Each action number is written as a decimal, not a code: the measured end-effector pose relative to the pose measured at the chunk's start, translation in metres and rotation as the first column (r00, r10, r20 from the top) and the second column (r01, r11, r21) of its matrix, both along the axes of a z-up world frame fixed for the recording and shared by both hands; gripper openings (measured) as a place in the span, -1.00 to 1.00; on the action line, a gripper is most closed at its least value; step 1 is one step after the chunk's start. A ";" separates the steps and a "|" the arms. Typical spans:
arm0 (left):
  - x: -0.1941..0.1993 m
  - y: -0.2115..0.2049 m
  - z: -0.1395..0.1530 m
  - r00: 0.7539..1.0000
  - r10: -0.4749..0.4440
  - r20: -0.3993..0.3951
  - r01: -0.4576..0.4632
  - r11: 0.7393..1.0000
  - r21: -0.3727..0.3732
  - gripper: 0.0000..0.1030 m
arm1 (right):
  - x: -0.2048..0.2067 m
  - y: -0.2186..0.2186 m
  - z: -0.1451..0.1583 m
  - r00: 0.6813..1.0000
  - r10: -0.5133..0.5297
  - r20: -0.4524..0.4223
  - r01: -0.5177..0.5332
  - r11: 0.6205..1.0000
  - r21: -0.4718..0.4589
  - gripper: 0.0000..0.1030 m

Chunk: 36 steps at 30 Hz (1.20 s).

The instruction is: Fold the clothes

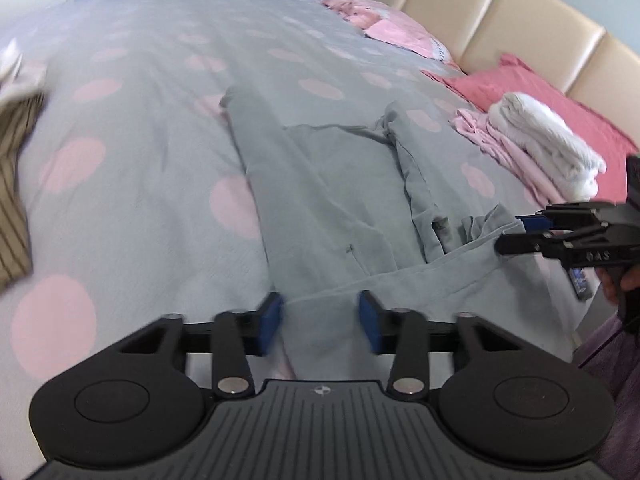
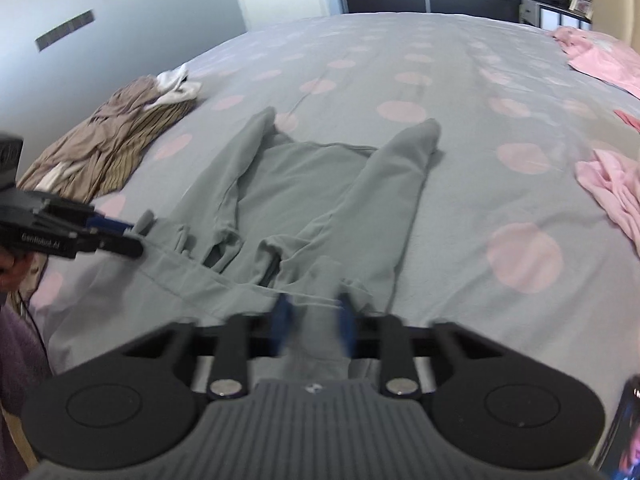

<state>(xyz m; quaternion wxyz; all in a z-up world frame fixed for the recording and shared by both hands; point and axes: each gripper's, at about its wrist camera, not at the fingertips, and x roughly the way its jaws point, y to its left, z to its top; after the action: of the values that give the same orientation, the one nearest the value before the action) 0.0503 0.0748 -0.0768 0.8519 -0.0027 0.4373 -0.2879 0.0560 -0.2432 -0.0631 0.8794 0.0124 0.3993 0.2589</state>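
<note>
**Grey top spread on the bed, both grippers at its near edge**

We found the grey top (image 2: 316, 200) lying flat on the spotted bedspread (image 2: 460, 80), its two sleeves folded in over the body and pointing away from us toward the far side of the bed. Its near hem ran along the bed edge closest to us.

Our left gripper (image 1: 320, 322) sat at that hem with its blue pads (image 1: 270, 322) clearly apart. A fold of grey cloth lay in the gap between them, but the pads were not pressed onto it. In the right wrist view the same gripper (image 2: 120, 236) showed at the left edge, its tips at the corner of the hem.

Our right gripper (image 2: 314, 320) was blurred in its own view. Its fingers stood partly apart with a ridge of the top between them; we could not tell whether they pinched the cloth or merely straddled it. From the left wrist view, the right gripper (image 1: 516, 234) touched the hem's other corner, which was slightly raised.

A striped brown garment (image 2: 120, 140) lay crumpled near the left side of the bed. Pink clothes (image 1: 516, 148) with a folded white towel (image 1: 548, 136) on top rested beside a pink pillow (image 1: 532, 84) at the cream headboard (image 1: 500, 12).
</note>
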 end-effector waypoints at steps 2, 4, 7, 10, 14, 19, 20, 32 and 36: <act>-0.003 -0.001 0.005 0.999 -0.028 0.024 0.028 1.000 -0.009 -0.59 | -0.001 0.000 0.001 1.000 0.028 -0.004 -0.028 0.999 0.031 -0.71; -0.007 -0.002 0.012 0.997 -0.052 0.053 0.053 0.998 -0.020 -0.68 | -0.005 -0.001 0.005 0.997 0.072 0.002 -0.072 0.992 0.100 -0.72; -0.012 -0.003 0.021 0.992 -0.094 0.084 0.100 0.992 -0.073 -0.72 | -0.008 -0.004 0.011 0.993 0.120 0.009 -0.119 0.969 0.215 -0.72; -0.015 -0.003 0.031 0.985 -0.118 0.122 0.135 0.980 -0.144 -0.73 | -0.007 -0.006 0.010 0.993 0.117 0.001 -0.114 0.960 0.256 -0.72; -0.006 -0.006 0.023 0.989 -0.110 0.099 0.124 0.982 -0.144 -0.73 | 0.000 -0.008 -0.003 0.999 0.043 -0.033 -0.036 0.981 0.190 -0.72; 0.009 -0.004 0.001 0.998 -0.050 0.025 0.052 0.995 -0.084 -0.73 | 0.008 -0.010 -0.018 0.996 -0.054 -0.068 0.061 0.993 0.102 -0.70; 0.009 -0.006 -0.003 0.999 -0.044 0.020 0.045 0.997 -0.068 -0.73 | 0.010 -0.010 -0.021 0.995 -0.073 -0.074 0.080 0.993 0.084 -0.70; 0.004 -0.003 0.006 0.997 0.031 0.067 -0.031 1.000 0.000 -0.04 | 0.008 -0.018 -0.015 0.983 -0.182 -0.014 0.182 0.982 0.042 -0.12; 0.018 -0.001 0.012 0.997 0.075 0.036 -0.075 0.997 -0.019 -0.01 | 0.023 -0.017 -0.013 0.977 -0.210 -0.041 0.210 0.977 0.016 -0.12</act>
<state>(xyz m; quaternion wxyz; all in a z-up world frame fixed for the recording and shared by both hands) 0.0685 0.0736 -0.0652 0.8700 -0.0213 0.4186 -0.2596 0.0792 -0.2606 -0.0761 0.8937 0.0685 0.4103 0.1683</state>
